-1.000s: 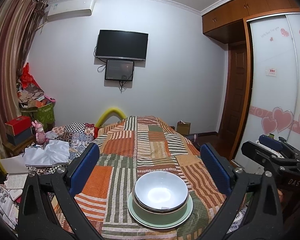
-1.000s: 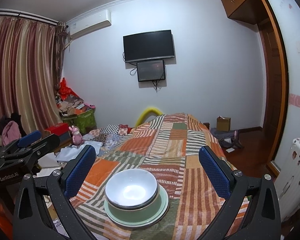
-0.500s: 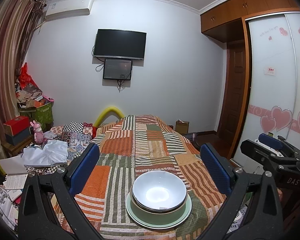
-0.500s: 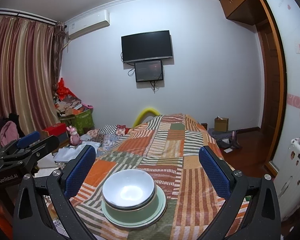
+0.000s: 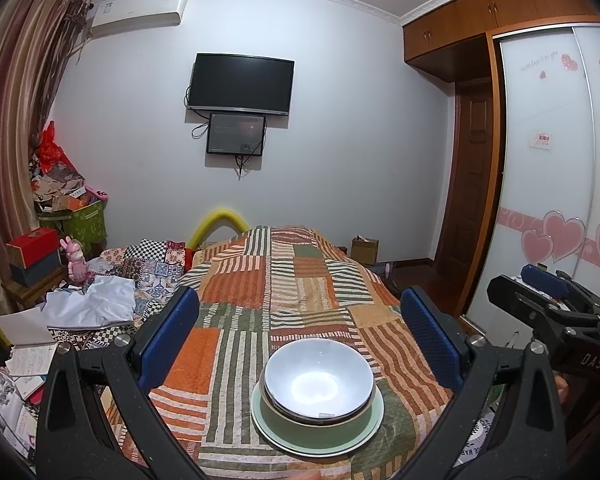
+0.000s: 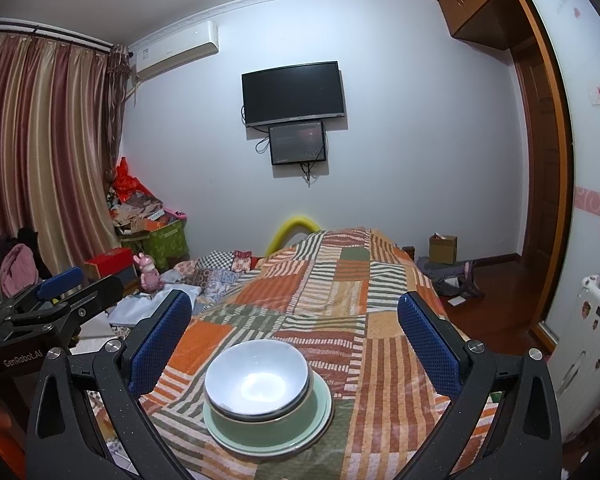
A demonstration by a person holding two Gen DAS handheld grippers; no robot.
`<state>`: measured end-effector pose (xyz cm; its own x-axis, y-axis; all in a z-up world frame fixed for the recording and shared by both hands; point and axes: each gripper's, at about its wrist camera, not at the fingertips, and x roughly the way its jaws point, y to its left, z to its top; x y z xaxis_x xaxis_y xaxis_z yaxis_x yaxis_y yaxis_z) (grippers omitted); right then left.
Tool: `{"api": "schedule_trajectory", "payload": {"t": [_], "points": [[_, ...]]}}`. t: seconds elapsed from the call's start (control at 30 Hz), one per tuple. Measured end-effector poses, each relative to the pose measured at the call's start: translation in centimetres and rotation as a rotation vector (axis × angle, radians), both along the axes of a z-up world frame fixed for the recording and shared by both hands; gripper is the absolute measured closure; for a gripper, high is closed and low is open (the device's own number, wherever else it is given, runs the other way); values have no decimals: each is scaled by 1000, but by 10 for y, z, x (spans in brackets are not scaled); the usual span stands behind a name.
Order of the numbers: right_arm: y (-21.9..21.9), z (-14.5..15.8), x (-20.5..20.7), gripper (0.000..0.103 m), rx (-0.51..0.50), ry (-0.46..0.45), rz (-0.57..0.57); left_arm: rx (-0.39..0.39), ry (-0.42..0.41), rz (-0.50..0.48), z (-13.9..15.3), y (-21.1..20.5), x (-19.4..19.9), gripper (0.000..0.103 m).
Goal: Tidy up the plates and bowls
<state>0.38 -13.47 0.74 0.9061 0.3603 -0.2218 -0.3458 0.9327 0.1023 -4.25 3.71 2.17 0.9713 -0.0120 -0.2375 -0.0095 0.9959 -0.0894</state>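
A white ceramic bowl nests inside a green ceramic bowl on a pale green round plate, stacked near the front edge of a bed under an orange-and-green striped patchwork quilt. The left tongs stand wide apart and empty, touching nothing; the right tongs likewise gape wide, clear of the stack. The stack appears finished or untouched; any lift is best taken low, at the plate's rim, kept level so the bowls cannot slide.
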Motion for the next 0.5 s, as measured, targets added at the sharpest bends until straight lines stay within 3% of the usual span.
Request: {"api": "schedule_trajectory", "payload": {"t": [0.5], "points": [[0, 0, 4, 0, 4, 13, -1, -10, 19, 2, -6, 6, 4, 1]]}}
